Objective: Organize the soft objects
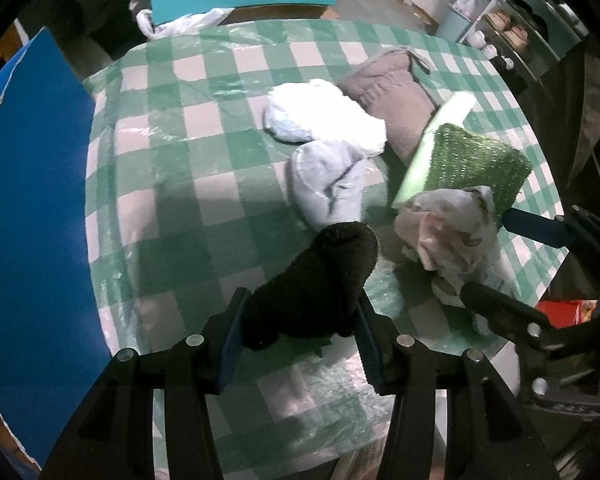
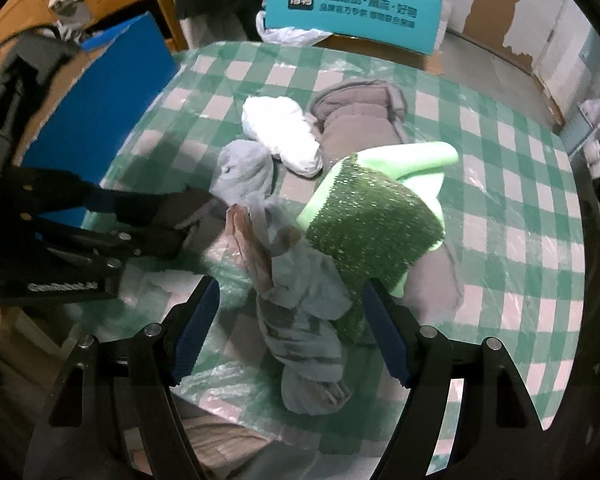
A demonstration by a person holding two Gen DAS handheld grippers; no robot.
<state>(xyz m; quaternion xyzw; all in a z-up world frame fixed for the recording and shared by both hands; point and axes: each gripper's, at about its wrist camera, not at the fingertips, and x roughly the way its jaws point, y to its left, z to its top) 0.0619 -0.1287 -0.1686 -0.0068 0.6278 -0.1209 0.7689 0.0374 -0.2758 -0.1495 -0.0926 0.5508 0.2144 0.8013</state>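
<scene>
Two tongs working over checkered bench [image 1: 204, 128]. Left tongs [image 1: 300, 332] pinching black sock [image 1: 320, 280], closed on it, holding it above bench. Right tongs [image 2: 290, 332] spread wide, gripping nothing, straddling crumpled grey cloth [image 2: 308, 320] and green scrubber sponge [image 2: 372, 224]. Lying just ahead of right tongs: grey sock [image 2: 244, 168], white bundle [image 2: 280, 132], brown garment [image 2: 356, 120].

Glossy plastic film covers the checked tablecloth [image 1: 204, 168]; the black sock [image 1: 320, 280] is matt knit.
</scene>
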